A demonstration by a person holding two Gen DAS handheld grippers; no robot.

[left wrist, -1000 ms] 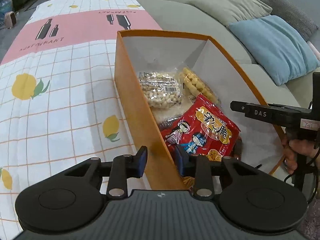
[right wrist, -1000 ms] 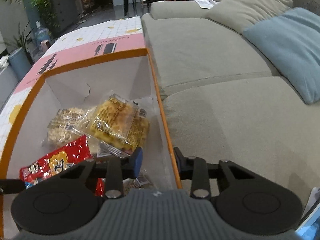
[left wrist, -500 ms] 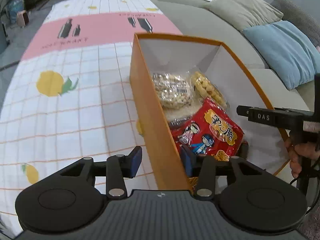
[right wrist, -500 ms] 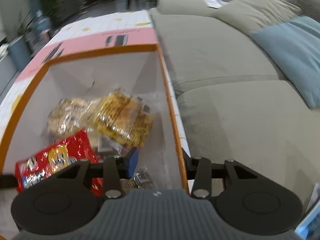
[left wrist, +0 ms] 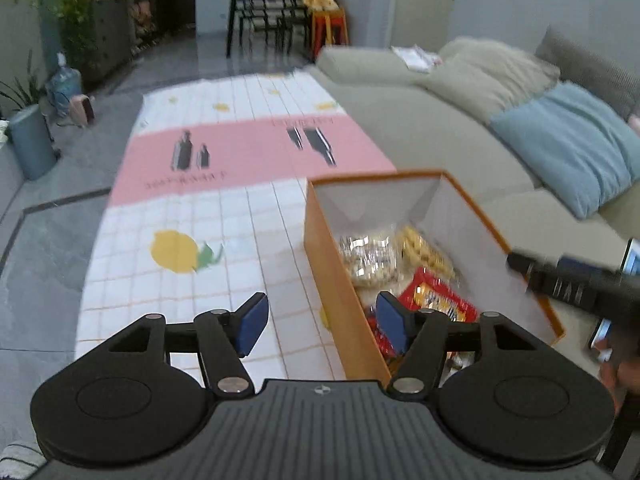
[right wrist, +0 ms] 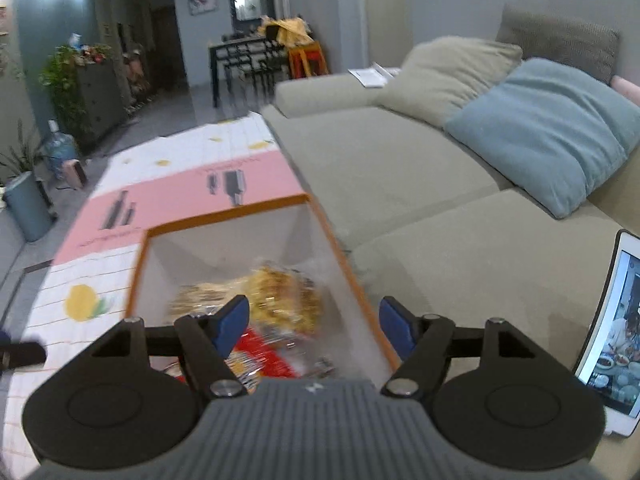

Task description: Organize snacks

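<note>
— Where are the snacks?

— Inside the orange box (left wrist: 340,280), which stands on the patterned cloth (left wrist: 224,216) right against the front of the grey sofa (right wrist: 400,168). A clear bag of pale nuts (left wrist: 366,258) and a bag of yellow puffs (left wrist: 424,250) lie toward the far end. The red packet (left wrist: 438,300) lies nearer, overlapping them. The right wrist view is blurred, so only the colours of the packets read there.

— And the grippers?

— The left gripper (left wrist: 322,322) hangs above the box's near left wall, one blue pad over the cloth and the other over the box interior. Its jaws have just been opening and now stand apart with nothing pressed between them. The right gripper (right wrist: 312,322) is over the box's right wall, its jaws likewise just opened and apart, gripping nothing. Its black body also shows at the right edge of the left wrist view, with the person's hand (left wrist: 614,372) on it.

— Anything else around?

— A blue cushion (right wrist: 552,132) and a beige cushion (right wrist: 444,74) lean on the sofa back. A lit tablet (right wrist: 612,336) is propped at the right, on the sofa seat.
</note>
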